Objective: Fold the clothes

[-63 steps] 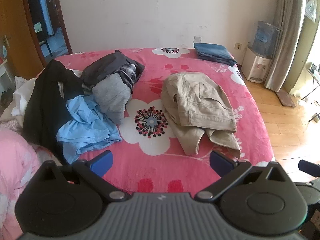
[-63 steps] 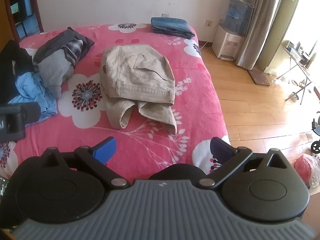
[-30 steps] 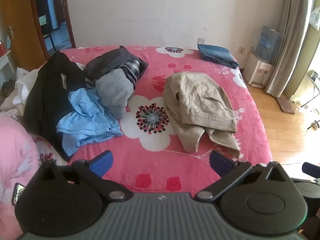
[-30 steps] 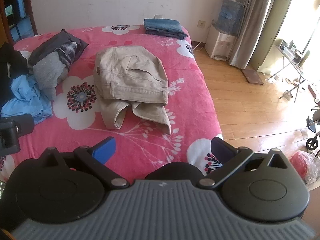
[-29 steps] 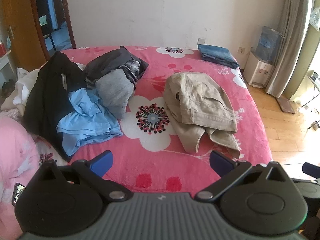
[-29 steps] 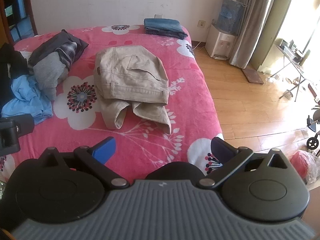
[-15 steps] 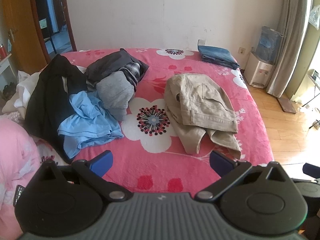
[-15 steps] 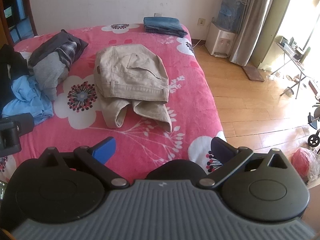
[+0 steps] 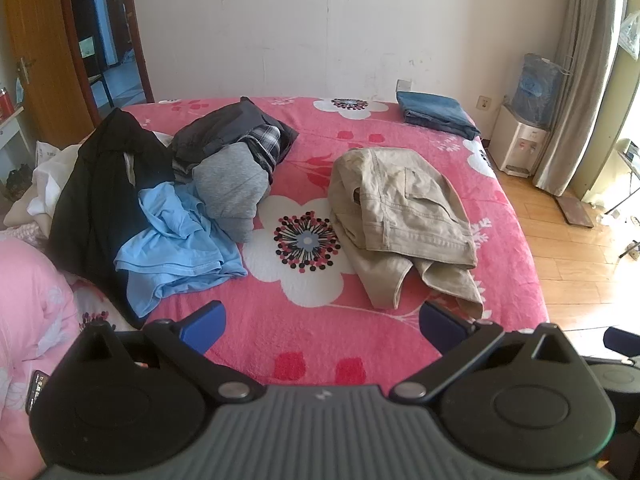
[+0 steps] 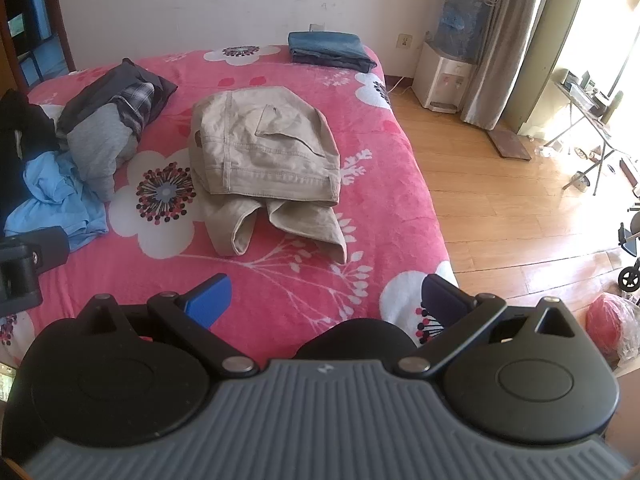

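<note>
Crumpled beige trousers (image 9: 404, 220) (image 10: 264, 156) lie on the pink flowered bed (image 9: 312, 336) (image 10: 384, 208), right of its middle. A heap of unfolded clothes sits to the left: a light blue shirt (image 9: 176, 252) (image 10: 52, 196), a grey garment (image 9: 230, 190) (image 10: 100, 140), dark and plaid pieces (image 9: 236, 132) and a black jacket (image 9: 104, 188). Folded blue jeans (image 9: 436, 114) (image 10: 330, 50) rest at the far right corner. My left gripper (image 9: 320, 322) and right gripper (image 10: 326, 294) both hang open over the near edge, well short of the trousers, holding nothing.
A pink quilt (image 9: 28, 344) bunches at the near left. A water dispenser (image 10: 444, 76) and curtain (image 10: 504, 40) stand by the far wall. Wooden floor (image 10: 520, 208) lies right of the bed, with a folding stand (image 10: 592, 136) and a red bag (image 10: 612, 320).
Both grippers have drawn slightly back and up from the bed, so the clothes look a little farther away. The clothes lie as before and both grippers stay open.
</note>
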Motion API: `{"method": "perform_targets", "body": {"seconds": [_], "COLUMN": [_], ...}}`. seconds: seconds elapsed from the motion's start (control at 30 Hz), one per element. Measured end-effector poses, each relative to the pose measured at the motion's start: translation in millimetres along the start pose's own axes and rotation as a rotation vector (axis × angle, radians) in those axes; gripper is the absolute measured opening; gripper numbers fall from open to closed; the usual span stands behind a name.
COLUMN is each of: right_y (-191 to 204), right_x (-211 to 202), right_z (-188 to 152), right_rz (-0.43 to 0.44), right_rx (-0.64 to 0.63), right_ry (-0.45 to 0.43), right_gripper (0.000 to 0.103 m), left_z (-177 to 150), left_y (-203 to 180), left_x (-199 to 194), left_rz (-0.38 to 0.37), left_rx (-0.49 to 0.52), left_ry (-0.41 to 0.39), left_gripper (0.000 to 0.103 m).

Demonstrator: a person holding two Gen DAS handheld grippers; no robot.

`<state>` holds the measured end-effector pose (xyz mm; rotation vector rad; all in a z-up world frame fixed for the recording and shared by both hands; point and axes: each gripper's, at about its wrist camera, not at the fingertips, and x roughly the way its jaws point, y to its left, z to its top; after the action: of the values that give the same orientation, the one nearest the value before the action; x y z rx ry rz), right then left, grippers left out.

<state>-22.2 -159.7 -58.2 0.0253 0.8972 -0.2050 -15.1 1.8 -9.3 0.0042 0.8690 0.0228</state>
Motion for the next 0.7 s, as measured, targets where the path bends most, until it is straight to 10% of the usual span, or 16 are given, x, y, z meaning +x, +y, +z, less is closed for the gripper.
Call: {"method": "perform_targets", "body": {"seconds": [0.7], "right_y": [-2.0], "right_x": [5.0], "right_z": [2.4], "right_rz": [0.009], "right_rx": [0.010], "right_ry": [0.014], "right_gripper": [0.102], "left_z": [-1.5], "left_y": [-4.5], "left_x": [5.8], "left_rz": [0.001], "left_rx": [0.007], "left_ry": [-0.013], "left_gripper": [0.103]}}
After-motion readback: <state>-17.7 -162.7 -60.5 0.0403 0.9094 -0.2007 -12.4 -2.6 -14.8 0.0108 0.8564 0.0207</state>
